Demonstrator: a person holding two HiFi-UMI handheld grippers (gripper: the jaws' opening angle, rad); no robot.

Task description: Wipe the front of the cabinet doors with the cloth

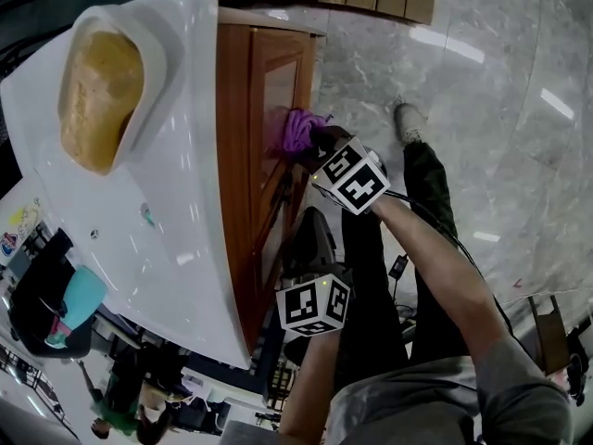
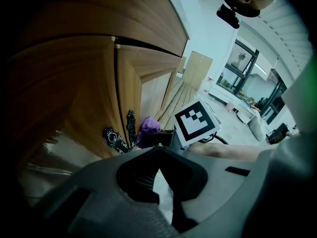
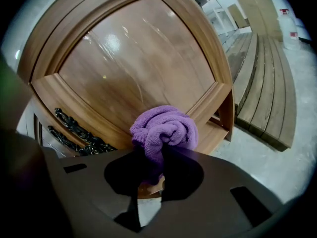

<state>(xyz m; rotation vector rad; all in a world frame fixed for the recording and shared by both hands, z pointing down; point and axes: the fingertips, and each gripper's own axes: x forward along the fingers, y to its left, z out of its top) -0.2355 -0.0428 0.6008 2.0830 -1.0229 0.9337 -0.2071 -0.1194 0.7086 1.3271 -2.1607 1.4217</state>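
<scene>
Against wood cabinet door [image 3: 133, 68], R gripper [image 3: 161, 155] clamps purple cloth [image 3: 166, 128]; L gripper [image 2: 158, 155] closed, empty; marble floor [image 1: 482, 109].

Grey marble floor [image 1: 519, 156] carries wood cabinet [image 1: 238, 156], white sink top [image 1: 167, 221] on it; planks [image 3: 267, 83] lie on floor nearby.

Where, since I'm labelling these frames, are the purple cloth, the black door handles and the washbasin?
purple cloth [image 3: 166, 128]: right gripper view, middle of its bunched folds.
black door handles [image 3: 79, 129]: right gripper view, bar of the upper one.
washbasin [image 1: 97, 91]: head view, its yellowish inner wall.
</scene>
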